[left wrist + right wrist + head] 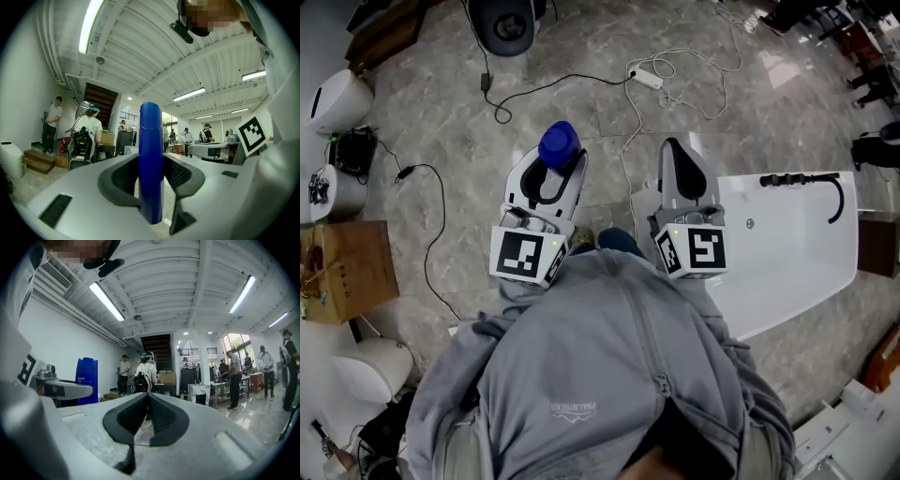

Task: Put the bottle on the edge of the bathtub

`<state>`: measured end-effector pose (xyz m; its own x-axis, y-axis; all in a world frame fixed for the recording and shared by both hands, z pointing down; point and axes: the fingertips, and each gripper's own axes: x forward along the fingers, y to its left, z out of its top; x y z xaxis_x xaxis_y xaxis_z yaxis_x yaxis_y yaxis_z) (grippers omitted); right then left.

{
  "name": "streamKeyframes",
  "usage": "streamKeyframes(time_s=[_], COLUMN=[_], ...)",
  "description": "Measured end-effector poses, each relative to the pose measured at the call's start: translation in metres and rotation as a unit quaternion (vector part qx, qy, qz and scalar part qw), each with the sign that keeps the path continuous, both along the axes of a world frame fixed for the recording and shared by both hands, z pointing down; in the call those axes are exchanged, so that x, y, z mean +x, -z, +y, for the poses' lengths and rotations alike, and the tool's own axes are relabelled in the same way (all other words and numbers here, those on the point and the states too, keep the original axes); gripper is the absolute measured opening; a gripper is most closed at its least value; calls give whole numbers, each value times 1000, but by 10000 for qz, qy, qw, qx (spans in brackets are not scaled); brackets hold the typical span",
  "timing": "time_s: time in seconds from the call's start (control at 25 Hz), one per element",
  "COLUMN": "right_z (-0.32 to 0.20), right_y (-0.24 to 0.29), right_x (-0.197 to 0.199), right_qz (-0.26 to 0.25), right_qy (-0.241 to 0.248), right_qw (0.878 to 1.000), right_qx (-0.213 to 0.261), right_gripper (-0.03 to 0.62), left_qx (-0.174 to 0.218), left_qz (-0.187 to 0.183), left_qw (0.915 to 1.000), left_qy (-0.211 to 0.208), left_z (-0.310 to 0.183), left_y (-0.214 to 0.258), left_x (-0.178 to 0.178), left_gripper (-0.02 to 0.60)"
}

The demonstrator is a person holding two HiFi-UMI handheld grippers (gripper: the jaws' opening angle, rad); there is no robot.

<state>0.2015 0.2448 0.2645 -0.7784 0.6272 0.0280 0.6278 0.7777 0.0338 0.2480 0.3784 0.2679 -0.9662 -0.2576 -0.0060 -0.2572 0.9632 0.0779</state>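
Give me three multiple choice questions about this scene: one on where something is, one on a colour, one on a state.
1. On which side of the person does the bathtub lie? A right; B left; C behind.
2. What colour is the bottle? A red; B blue; C green.
3. How is the right tool? A wide open; B shut on the bottle; C shut and empty.
Answers:
1. A: the head view shows the white tub beyond the right tool.
2. B: it is blue in both the head view and the left gripper view.
3. C: its jaws meet with nothing between them.
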Motion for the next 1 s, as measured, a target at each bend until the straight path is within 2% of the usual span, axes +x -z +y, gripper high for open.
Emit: streamKeyframes(time_s=[0.28,0.48,0.84,1.0], right_z=[0,-4,-21,-38], right_y=[-6,-9,-26,-27], right_x=[-24,-58,-158,-213], right_qz=[91,59,237,205], right_qy=[-144,-263,-565,-787], right_qw=[9998,9996,9979,9966], right_qx=[79,88,192,130], right_gripper=[3,3,3,3], left_qx=[157,171,185,132], left_qz=[57,100,116,-35], left_qw=[9998,9996,9988,9969], left_qy=[-105,-196,-436,-777], left_z=[3,3,-7,-25], left_y=[-6,-9,-16,-12], left_x=[-26,-60,-161,-218], left_gripper=[155,155,155,155])
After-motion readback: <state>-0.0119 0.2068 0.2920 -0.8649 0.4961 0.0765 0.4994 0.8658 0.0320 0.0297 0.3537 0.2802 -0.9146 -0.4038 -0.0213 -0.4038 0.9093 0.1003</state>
